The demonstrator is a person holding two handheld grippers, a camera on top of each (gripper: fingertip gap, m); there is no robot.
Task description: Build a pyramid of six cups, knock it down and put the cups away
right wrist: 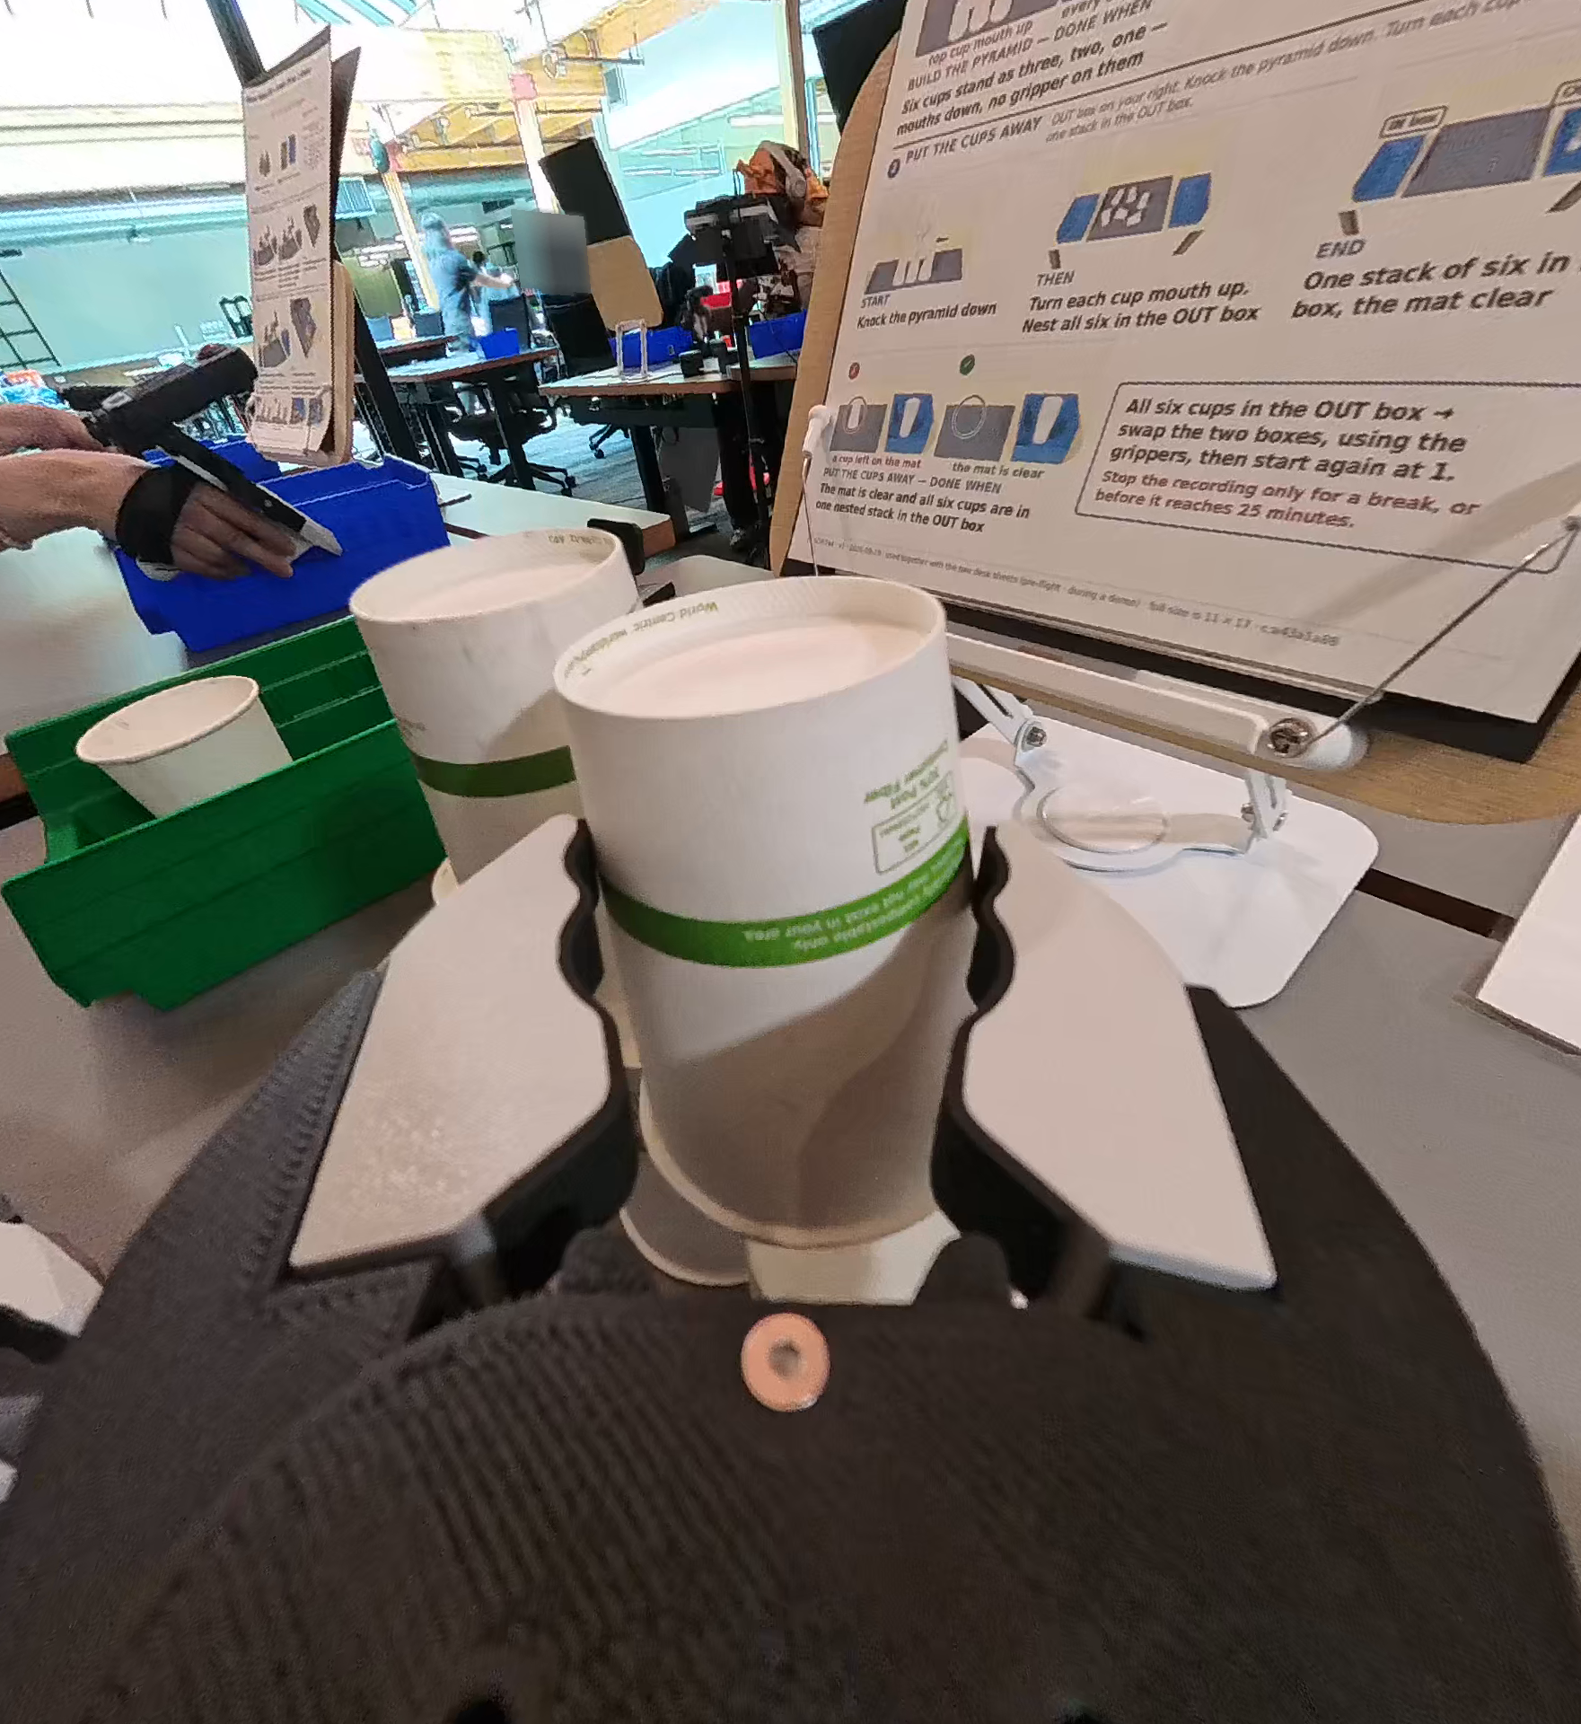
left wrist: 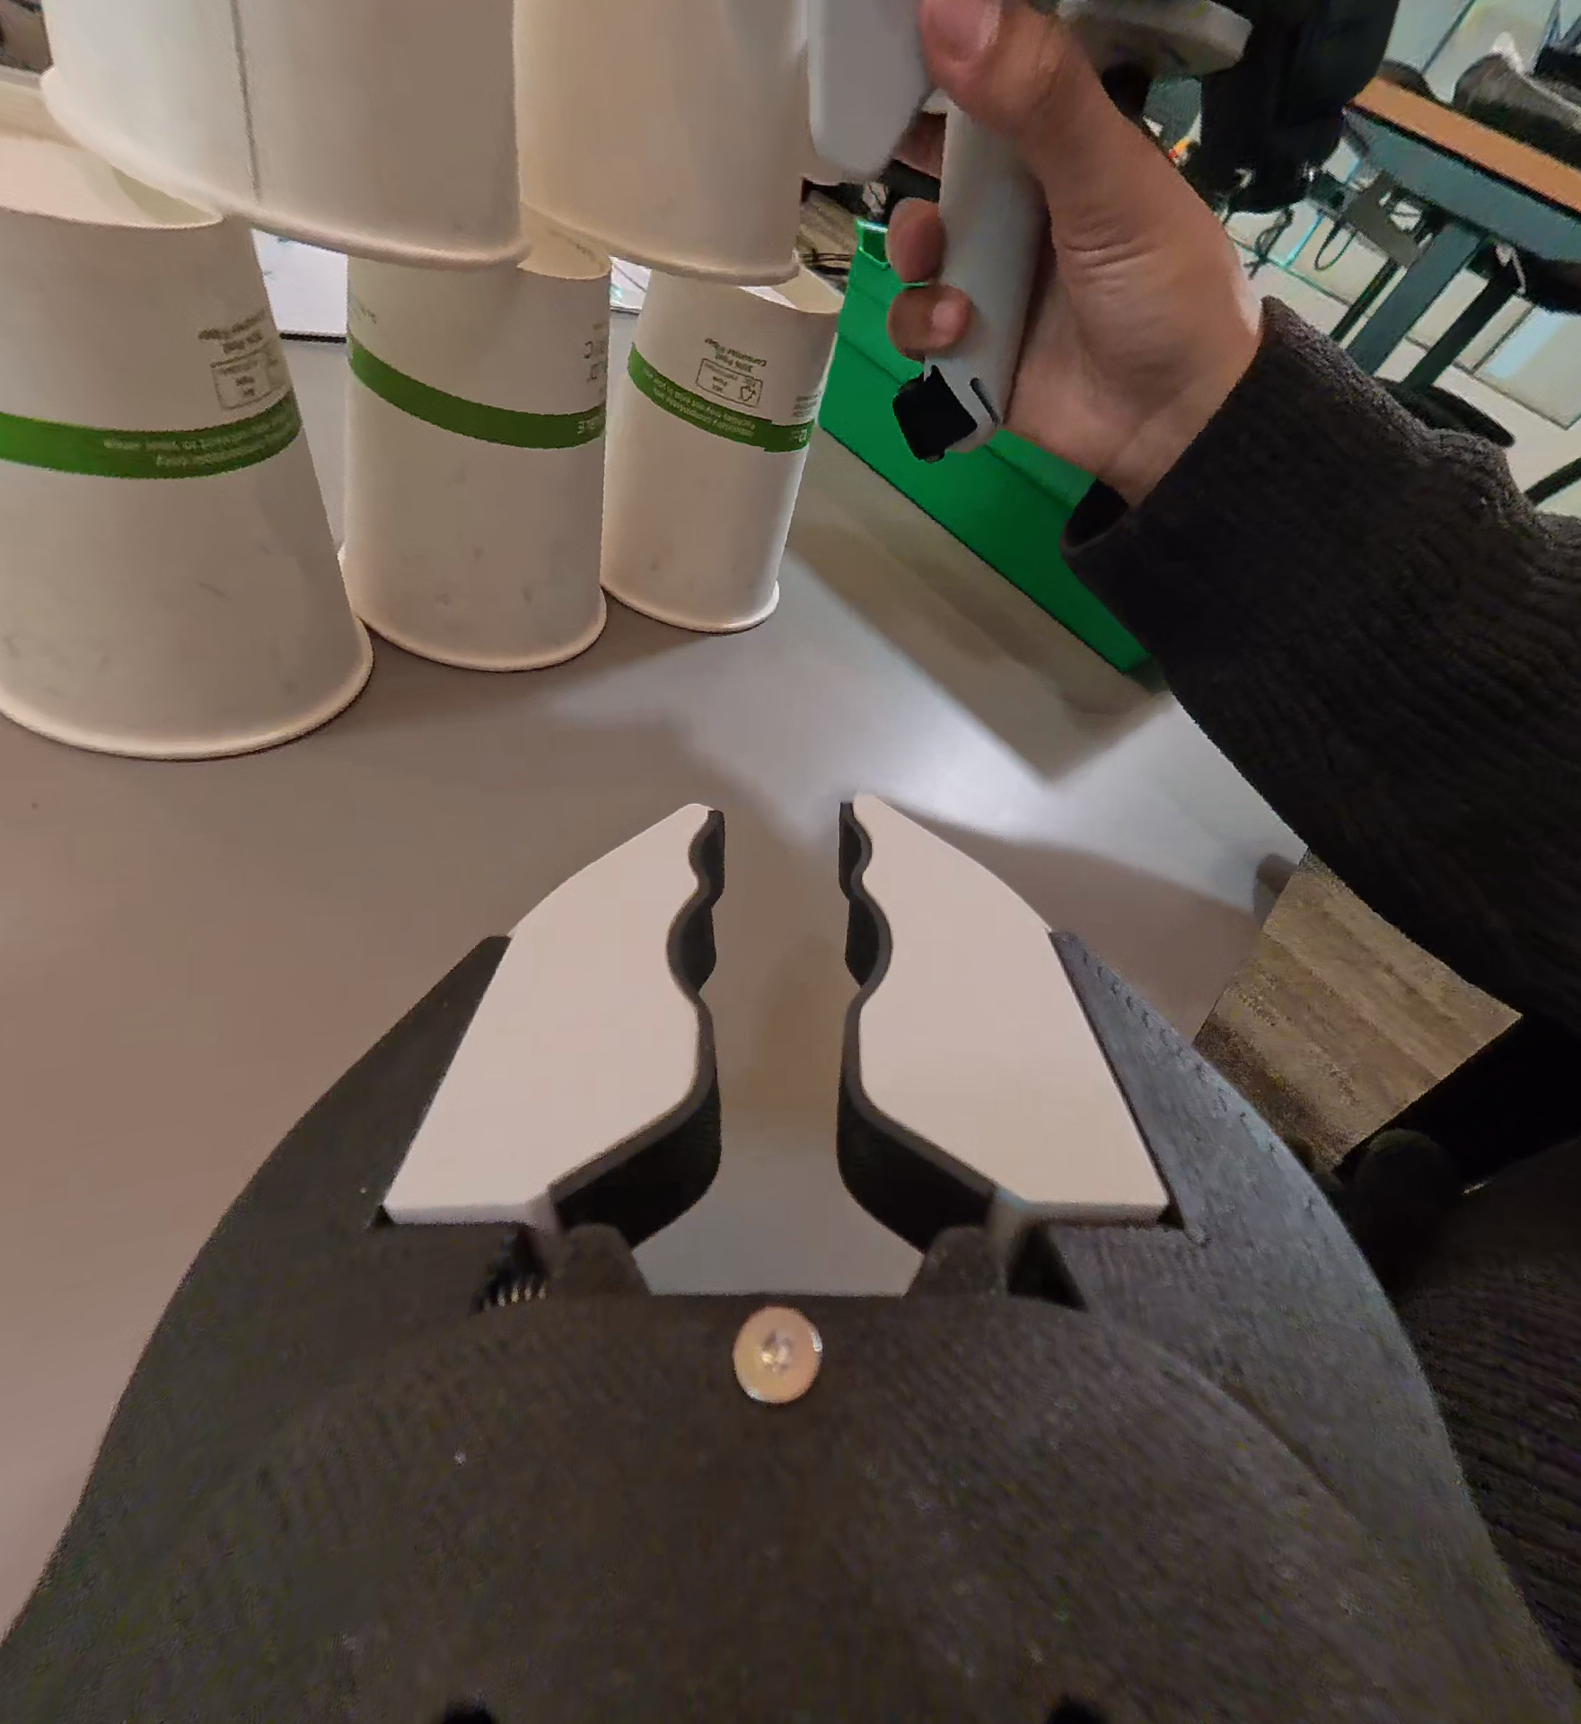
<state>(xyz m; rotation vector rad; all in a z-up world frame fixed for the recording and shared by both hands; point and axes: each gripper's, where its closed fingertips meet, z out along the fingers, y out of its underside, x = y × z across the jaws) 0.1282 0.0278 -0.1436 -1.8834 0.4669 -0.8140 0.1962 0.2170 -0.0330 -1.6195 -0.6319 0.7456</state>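
Three white paper cups with green bands stand mouth down in a row on the grey table: left, middle, right. Two more upturned cups sit on them. My left gripper is open and empty, low over the table in front of the row. My right gripper is shut on the upper right cup, jaws at its green band. The other upper cup stands just to its left. A hand holds the right gripper's handle.
A green bin lies left of the cups with one cup mouth up in it. An instruction board on a white stand stands at the right. A blue bin and another person's hands are behind.
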